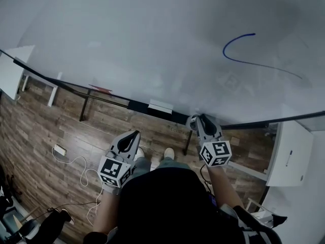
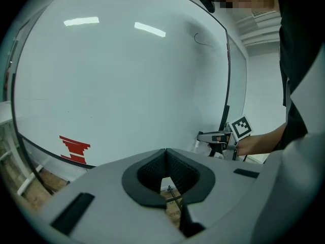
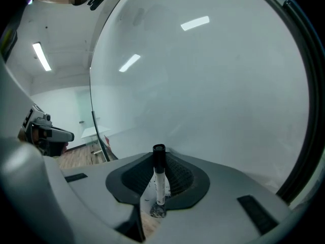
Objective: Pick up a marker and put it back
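Note:
A marker (image 3: 159,179) with a white barrel and a black cap stands upright between the dark pads of my right gripper (image 3: 159,156), which is shut on it. In the head view the right gripper (image 1: 199,120) points at the lower edge of the whiteboard (image 1: 152,39), by the black marker tray (image 1: 137,105). A blue curved line (image 1: 238,52) is drawn on the board at the upper right. My left gripper (image 1: 133,135) hangs lower, over the wooden floor, a little back from the tray. Its jaws (image 2: 165,151) meet at the tips with nothing between them.
A white eraser (image 1: 160,106) lies on the tray between the grippers. A red mark (image 2: 73,149) sits low on the board at the left. A white cabinet (image 1: 290,154) stands at the right, and cables (image 1: 76,161) lie on the floor at the left.

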Demonstrator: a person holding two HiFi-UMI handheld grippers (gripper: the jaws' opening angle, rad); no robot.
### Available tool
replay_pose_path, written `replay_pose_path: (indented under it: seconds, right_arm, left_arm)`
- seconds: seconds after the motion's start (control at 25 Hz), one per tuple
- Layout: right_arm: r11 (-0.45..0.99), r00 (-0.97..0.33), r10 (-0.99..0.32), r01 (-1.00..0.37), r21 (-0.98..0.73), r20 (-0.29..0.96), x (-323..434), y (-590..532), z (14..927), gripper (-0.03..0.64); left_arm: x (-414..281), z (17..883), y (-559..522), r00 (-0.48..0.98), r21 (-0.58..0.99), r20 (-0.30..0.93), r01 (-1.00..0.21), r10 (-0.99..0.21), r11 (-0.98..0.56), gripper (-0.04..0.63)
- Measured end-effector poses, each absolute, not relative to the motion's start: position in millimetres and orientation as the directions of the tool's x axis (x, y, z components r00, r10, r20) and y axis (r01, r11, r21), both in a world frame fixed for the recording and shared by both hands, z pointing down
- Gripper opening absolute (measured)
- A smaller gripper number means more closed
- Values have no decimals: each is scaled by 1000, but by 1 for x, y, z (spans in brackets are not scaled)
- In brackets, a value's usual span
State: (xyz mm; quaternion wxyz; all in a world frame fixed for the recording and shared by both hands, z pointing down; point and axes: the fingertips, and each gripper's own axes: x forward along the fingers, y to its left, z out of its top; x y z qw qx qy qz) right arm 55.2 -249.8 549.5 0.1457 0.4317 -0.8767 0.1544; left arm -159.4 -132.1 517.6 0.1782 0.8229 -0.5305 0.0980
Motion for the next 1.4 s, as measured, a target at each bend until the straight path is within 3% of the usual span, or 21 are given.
replay_pose_path:
  seconds: [0.68, 1.4]
  right_arm:
    - [526, -544, -776, -837, -147, 319, 66, -239, 513, 104]
    - [325, -348, -900, -937, -126, 261, 138, -165, 474, 54]
  left_arm:
    - [-146, 507, -141, 496, 181, 329, -868, -804, -462, 18]
    - [-68, 500, -156, 735, 176, 268, -673, -622, -719, 18]
